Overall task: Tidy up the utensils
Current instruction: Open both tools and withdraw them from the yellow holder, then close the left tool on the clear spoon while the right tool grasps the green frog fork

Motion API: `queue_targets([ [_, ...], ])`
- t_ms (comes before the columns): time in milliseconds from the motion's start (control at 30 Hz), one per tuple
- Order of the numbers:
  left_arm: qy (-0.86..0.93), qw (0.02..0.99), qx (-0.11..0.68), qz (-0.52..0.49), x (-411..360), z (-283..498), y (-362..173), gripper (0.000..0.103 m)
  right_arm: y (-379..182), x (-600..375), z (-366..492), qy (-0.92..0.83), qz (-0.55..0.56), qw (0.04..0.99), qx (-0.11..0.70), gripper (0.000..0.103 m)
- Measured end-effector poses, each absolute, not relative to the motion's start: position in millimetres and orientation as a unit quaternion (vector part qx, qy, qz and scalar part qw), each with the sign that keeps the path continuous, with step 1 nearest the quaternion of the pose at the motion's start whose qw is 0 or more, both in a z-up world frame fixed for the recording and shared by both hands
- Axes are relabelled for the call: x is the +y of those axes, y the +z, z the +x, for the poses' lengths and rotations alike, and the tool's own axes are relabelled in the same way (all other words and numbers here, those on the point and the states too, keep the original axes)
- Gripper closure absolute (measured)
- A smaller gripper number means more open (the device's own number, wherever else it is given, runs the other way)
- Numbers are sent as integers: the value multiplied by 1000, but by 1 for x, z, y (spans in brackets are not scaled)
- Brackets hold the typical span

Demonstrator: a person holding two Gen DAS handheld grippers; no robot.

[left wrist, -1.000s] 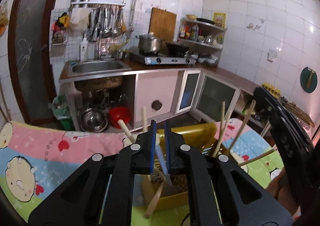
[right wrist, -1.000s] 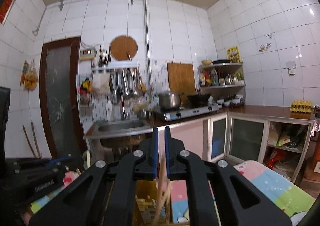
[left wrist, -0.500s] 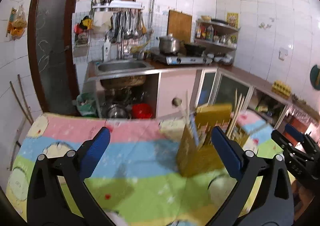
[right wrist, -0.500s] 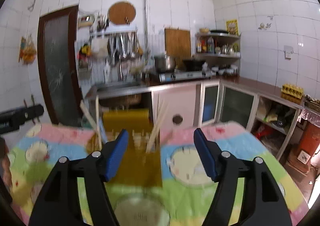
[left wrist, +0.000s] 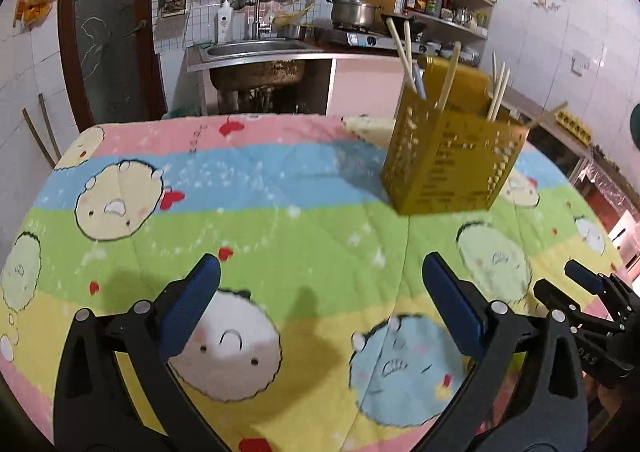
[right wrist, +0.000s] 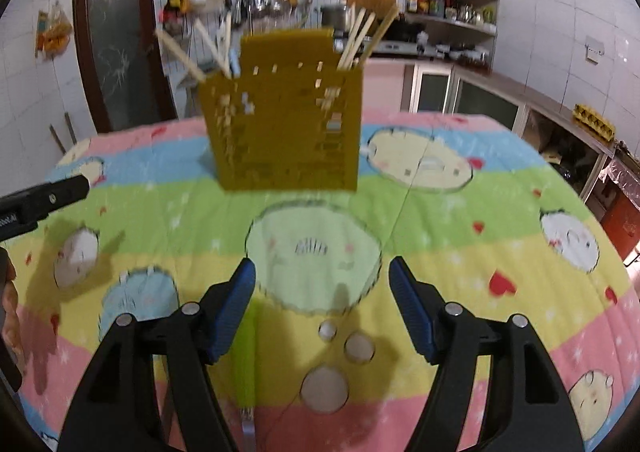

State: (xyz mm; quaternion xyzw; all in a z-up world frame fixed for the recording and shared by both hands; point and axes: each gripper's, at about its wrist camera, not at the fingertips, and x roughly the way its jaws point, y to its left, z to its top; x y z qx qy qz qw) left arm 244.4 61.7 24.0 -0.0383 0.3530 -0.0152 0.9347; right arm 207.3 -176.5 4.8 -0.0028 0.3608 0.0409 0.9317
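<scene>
Both claws empty. Left gripper has its jaws spread as wide as they go, nothing between them, having just opened. Right gripper has also just opened, about two-thirds, nothing pinched.

Next utensil: green-handled utensil lying flat on the patterned cloth, just below my right claw's left pad. Long axis runs near-far; green handle toward the holder, metal end toward me. Working end out of frame, type cannot tell.

Handling, my judgement: light, stiff, smooth plastic handle, may slip. I'd pinch across mid-handle.

Yellow holder stands upright farther back on the cloth, perforated, with chopsticks leaning in both end compartments. It looks light, easily tipped.
</scene>
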Motion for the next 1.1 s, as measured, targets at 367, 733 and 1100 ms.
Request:
queue_targets([
  [367,2,922,385,-35,74,234,-2,5,-18,-147,205,45,-39,911,409,35],
  [733,6,919,390,-52,66,228,0,5,-27,-133,222,60,-52,897,435,86],
  [1100,-41,909,414,-20,-16,217,-12,5,-15,-204,211,22,-6,905,425,87],
])
